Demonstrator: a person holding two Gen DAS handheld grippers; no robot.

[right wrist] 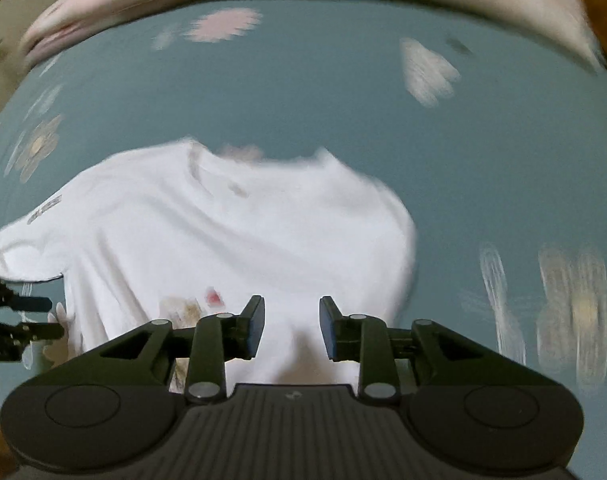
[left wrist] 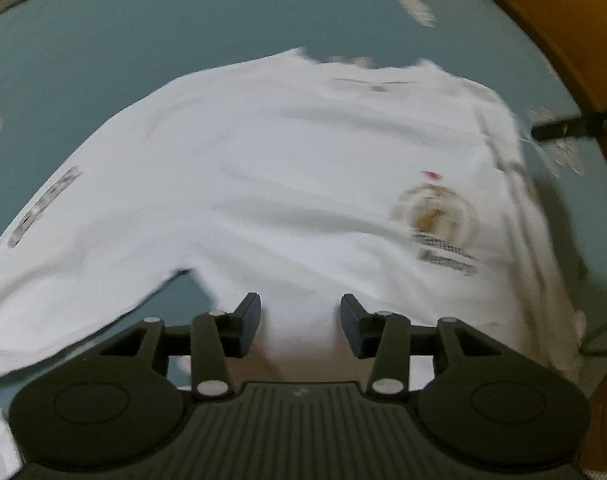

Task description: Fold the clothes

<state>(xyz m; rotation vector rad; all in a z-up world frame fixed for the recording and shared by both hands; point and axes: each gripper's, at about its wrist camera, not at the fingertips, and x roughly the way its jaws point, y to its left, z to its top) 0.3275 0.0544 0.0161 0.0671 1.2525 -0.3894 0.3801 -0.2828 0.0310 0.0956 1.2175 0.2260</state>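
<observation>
On teal bedsheet (right wrist: 303,80) | white T-shirt (left wrist: 263,168) right side folded, left sleeve at 9 o'clock unfolded | left gripper (left wrist: 300,312) and right gripper (right wrist: 291,316) jaws apart, empty.

white shirt (left wrist: 263,184) smeared by motion blur, chest logo (left wrist: 435,224) unreadable, sleeve print (left wrist: 43,208) unreadable, flower bedsheet (right wrist: 303,80) blurred, shirt hem cut off

1 white tee (left wrist: 263,168), 2 grippers: left (left wrist: 300,312), right (right wrist: 291,314); 1 floral sheet (right wrist: 303,92)
</observation>
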